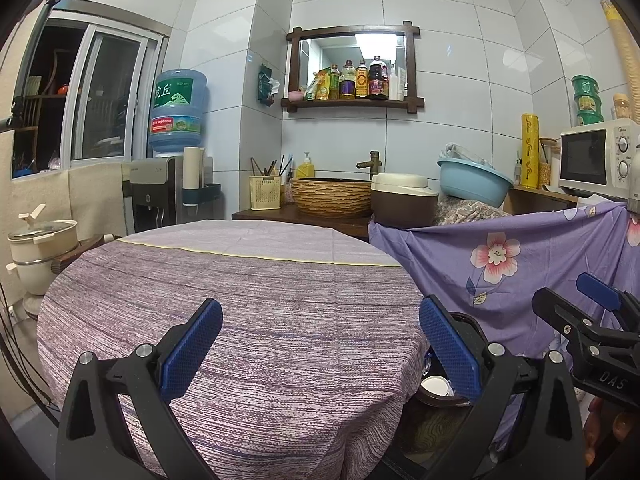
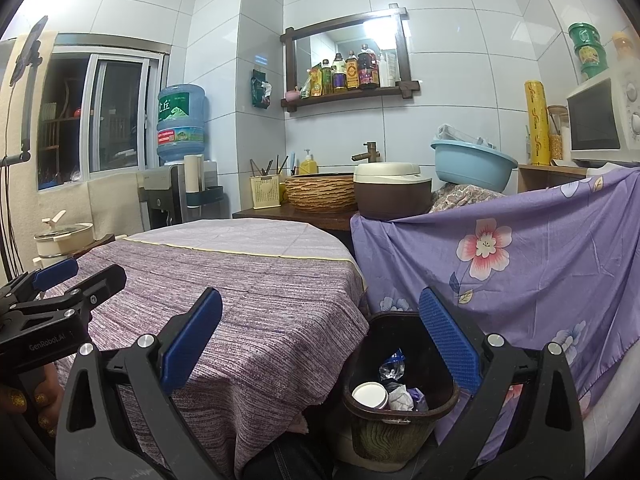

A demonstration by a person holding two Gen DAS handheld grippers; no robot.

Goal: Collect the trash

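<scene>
- The left gripper [image 1: 320, 344] has its blue-padded jaws spread wide with nothing between them, held over the near edge of the round table [image 1: 240, 320].
- The right gripper [image 2: 320, 340] is likewise wide apart and empty, above the table's edge and the bin.
- At about 5 o'clock in the right wrist view, a dark trash bin [image 2: 400, 400] stands just beside the table; inside lie a white paper cup [image 2: 370, 395], crumpled paper [image 2: 400, 398] and a plastic wrapper [image 2: 394, 366].
- At 3 o'clock hangs a purple floral cloth [image 2: 540, 272].
- Farther, at 12 o'clock, a woven basin [image 1: 332, 198], a rice cooker [image 1: 404, 202] and a shelf of bottles [image 1: 360, 80].
</scene>
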